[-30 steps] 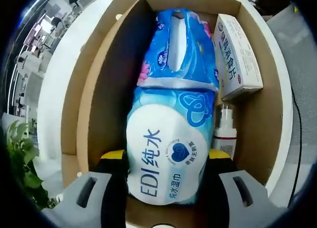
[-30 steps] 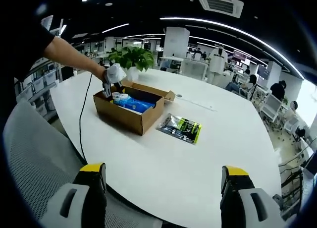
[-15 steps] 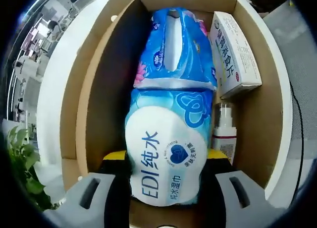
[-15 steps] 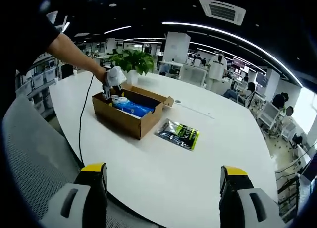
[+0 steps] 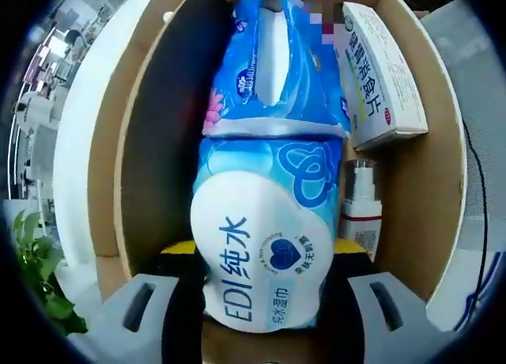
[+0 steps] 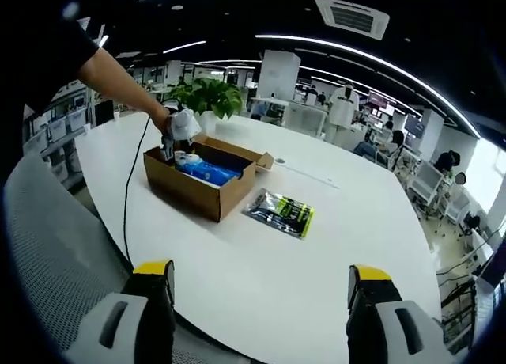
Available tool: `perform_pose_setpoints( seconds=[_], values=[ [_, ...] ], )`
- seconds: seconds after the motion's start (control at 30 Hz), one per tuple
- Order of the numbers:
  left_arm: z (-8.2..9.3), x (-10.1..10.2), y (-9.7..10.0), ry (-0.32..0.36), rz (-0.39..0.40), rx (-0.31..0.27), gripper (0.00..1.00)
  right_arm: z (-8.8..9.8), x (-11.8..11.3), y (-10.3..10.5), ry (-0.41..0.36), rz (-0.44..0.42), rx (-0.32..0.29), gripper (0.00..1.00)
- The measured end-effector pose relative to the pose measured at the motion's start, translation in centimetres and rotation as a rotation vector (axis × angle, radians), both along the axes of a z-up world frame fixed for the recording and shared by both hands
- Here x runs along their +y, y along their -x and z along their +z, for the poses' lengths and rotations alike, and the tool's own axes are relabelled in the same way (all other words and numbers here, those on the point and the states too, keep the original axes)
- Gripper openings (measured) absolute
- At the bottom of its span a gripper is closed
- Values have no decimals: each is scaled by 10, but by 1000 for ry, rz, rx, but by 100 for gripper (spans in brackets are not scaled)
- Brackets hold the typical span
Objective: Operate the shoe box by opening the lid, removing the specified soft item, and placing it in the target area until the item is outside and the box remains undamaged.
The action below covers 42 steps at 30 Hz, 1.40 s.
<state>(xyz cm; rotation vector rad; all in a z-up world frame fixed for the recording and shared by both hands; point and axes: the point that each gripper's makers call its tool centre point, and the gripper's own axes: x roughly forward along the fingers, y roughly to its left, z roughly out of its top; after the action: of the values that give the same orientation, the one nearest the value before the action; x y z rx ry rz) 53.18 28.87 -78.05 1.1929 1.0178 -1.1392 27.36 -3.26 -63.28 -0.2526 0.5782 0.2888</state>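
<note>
In the left gripper view the left gripper (image 5: 259, 294) has its two yellow-tipped jaws set either side of the near end of the wet wipes pack (image 5: 262, 252), pressed against its flanks, so it looks clenched on the pack. Compared with a second ago the pack looms a little larger and the far wall of the shoe box (image 5: 130, 142) has slid toward the top edge; I judge the hand has pushed slightly deeper to seat the grasp, and the lift out has not begun. The pack still lies inside the box, its long axis running away from the camera along the box's length, the printed round label facing up. Beyond it, touching its far end, lies a blue tissue pack (image 5: 277, 71). Beside them, a small spray bottle (image 5: 362, 206) and a white carton (image 5: 383, 75).

In the right gripper view the right gripper (image 6: 257, 301) hangs released, jaws wide over the white table (image 6: 261, 269), with a green-black packet (image 6: 278, 212) near the box
</note>
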Motion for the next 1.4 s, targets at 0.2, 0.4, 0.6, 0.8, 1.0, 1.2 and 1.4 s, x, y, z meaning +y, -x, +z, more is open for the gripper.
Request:
perform_pose_setpoints(
  seconds=[0.2, 0.4, 0.6, 0.8, 1.0, 1.2, 1.4],
  values=[
    [0, -1, 0, 23, -8, -12, 59, -1, 0, 0, -10, -3, 4, 87],
    [0, -2, 1, 36, -18, -27, 58, 0, -2, 0, -1, -7, -2, 87],
    [2, -2, 2, 18, -28, -48, 55, 2, -4, -1, 4, -16, -13, 87],
    [6, -3, 0, 0, -18, -55, 52, 4, -5, -2, 9, -15, -22, 88],
    [14, -2, -3, -3, -16, -61, 46, 6, -4, -2, 15, -14, -31, 88],
    [24, 0, -6, -2, -2, -70, 39, 7, -6, -3, 17, -21, -42, 88],
    [32, 1, -7, 7, 19, -78, 32, 9, -7, -4, 21, -28, -48, 88]
  ],
)
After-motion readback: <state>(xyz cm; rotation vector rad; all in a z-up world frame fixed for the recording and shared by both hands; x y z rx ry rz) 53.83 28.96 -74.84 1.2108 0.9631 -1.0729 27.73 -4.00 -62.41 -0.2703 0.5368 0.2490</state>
